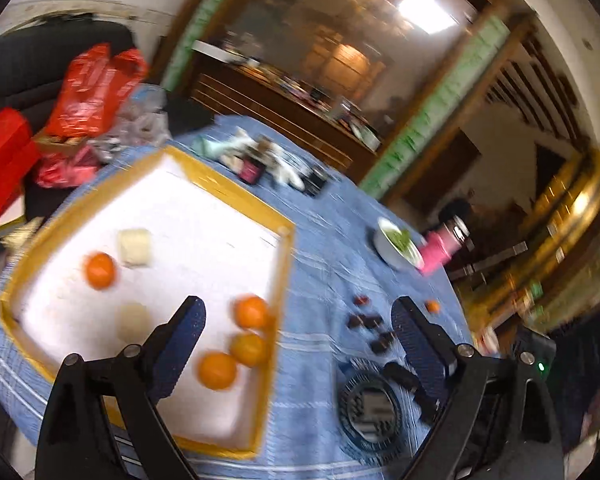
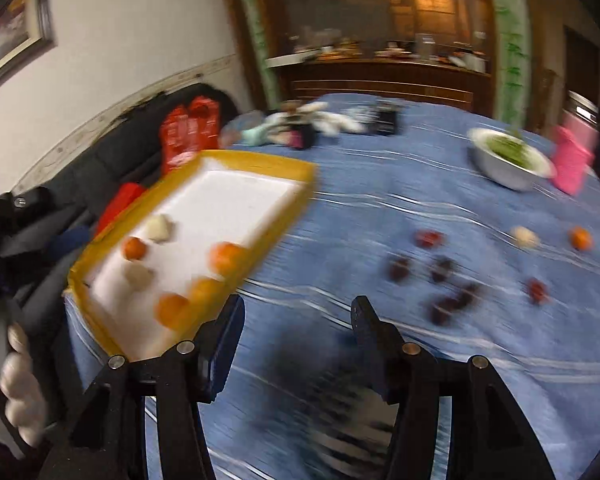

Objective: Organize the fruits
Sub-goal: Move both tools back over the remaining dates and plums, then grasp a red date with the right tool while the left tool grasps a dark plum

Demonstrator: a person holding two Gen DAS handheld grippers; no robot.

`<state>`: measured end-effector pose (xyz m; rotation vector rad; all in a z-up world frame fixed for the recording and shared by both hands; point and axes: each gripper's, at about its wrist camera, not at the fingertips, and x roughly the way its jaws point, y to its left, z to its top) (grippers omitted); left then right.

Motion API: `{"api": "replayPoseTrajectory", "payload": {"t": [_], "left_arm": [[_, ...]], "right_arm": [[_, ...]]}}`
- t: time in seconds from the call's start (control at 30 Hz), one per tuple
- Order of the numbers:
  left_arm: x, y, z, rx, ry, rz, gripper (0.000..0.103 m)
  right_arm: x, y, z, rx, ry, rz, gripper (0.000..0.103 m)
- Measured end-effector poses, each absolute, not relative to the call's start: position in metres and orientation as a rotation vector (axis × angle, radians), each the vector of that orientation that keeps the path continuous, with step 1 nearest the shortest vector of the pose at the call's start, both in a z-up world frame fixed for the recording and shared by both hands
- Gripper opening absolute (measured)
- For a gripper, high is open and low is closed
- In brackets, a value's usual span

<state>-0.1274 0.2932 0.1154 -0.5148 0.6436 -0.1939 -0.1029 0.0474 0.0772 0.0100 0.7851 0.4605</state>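
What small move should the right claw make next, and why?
Probably reach the right claw, open and empty, toward the lone orange on the blue cloth. Four oranges already lie in the yellow-rimmed tray; this one is outside it, on that claw's side.

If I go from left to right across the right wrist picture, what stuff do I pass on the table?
Yellow-rimmed tray with oranges → dark red fruits on the blue tablecloth → white bowl of greens → lone orange, with a pink box behind it.
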Motion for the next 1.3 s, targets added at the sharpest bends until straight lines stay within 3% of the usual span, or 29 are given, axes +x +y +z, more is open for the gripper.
{"api": "replayPoseTrajectory", "payload": {"t": [0.13, 0.23, 0.3, 0.37, 0.47, 0.9, 1.0, 1.03, 1.07, 1.17, 1.23, 1.3], "left_arm": [[-0.121, 0.254, 0.109, -0.458, 0.703, -0.26, 0.092], [-0.115, 0.227, 0.102, -0.417, 0.75, -0.295, 0.084], [-0.109, 0.209, 0.098, -0.376, 0.779, -0.316, 0.077], [-0.105, 0.194, 0.095, -0.342, 0.804, -0.337, 0.058], [-0.101, 0.176, 0.087, -0.292, 0.841, -0.361, 0.044], [-0.053, 0.112, 0.056, -0.106, 0.935, -0.371, 0.048], [-0.04, 0.093, 0.042, -0.062, 0.967, -0.379, 0.048], [-0.035, 0.087, 0.038, -0.05, 0.975, -0.385, 0.048], [-0.031, 0.081, 0.035, -0.04, 0.976, -0.389, 0.048], [-0.02, 0.068, 0.029, -0.015, 0.97, -0.397, 0.048], [-0.015, 0.06, 0.025, 0.003, 0.972, -0.401, 0.049], [-0.009, 0.054, 0.019, 0.012, 0.988, -0.399, 0.049]], "right_arm": [[-0.102, -0.023, 0.061, 0.117, 0.835, 0.336, 0.063], [-0.108, -0.074, 0.062, 0.198, 0.817, 0.269, 0.063], [-0.11, -0.092, 0.063, 0.215, 0.811, 0.245, 0.062], [-0.107, -0.106, 0.066, 0.215, 0.805, 0.218, 0.062], [-0.093, -0.122, 0.065, 0.222, 0.803, 0.203, 0.062], [0.005, -0.127, 0.021, 0.251, 0.901, 0.176, 0.061], [0.005, -0.127, 0.014, 0.256, 0.884, 0.19, 0.054], [0.007, -0.127, 0.013, 0.257, 0.888, 0.195, 0.049], [0.007, -0.127, 0.013, 0.258, 0.886, 0.205, 0.036], [0.007, -0.124, 0.011, 0.247, 0.89, 0.219, 0.032], [0.006, -0.122, 0.011, 0.235, 0.895, 0.228, 0.022], [0.006, -0.121, 0.011, 0.234, 0.895, 0.233, 0.022]]}}
